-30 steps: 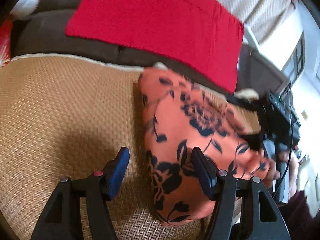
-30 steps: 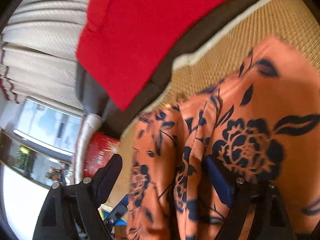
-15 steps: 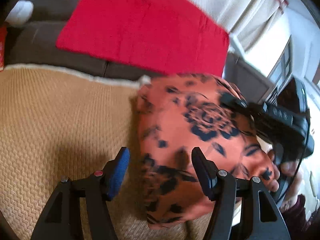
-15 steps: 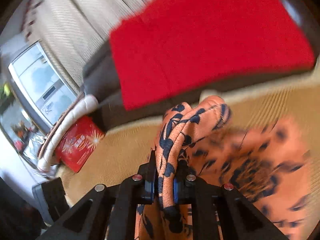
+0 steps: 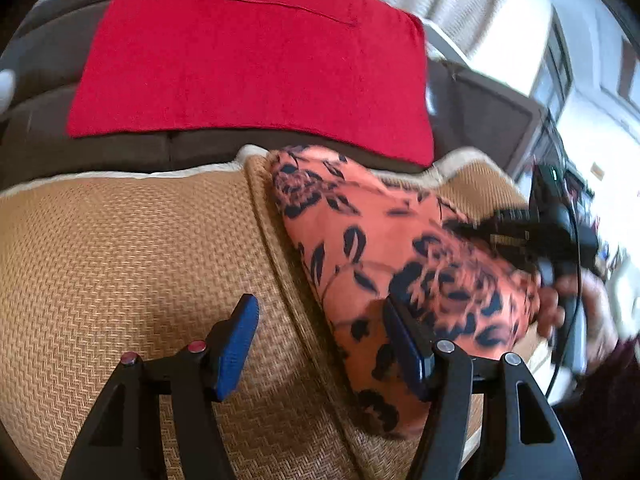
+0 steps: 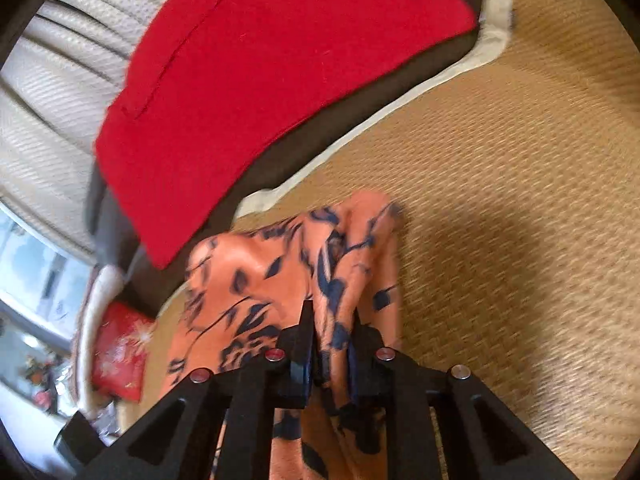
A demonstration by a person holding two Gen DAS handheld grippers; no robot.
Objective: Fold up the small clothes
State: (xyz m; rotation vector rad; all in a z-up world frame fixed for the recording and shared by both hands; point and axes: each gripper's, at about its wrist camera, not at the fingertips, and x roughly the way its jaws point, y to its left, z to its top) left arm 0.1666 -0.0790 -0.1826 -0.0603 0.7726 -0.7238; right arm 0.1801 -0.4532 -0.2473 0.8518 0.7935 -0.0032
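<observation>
Orange floral-print fabric garment [image 5: 384,264] gripped and lifted at one edge over the woven tan mat [image 5: 120,248].

From the left wrist view, the garment lies bunched along the mat's right side, its long axis running from the far edge, near the flat red cloth [image 5: 248,60], towards the near right corner; the left gripper [image 5: 324,340] stands spread and empty, one blue pad over bare mat, the other just against the garment's near end. The right hand [image 5: 560,304] at the frame's right edge is blurred. From the right wrist view, the right gripper [image 6: 330,354] is clenched on a gathered fold of the garment, which hangs forward from its pads; the jaws have just closed on it. The garment's lower part is cut off, so the right hand seems nearer the working edge.
</observation>
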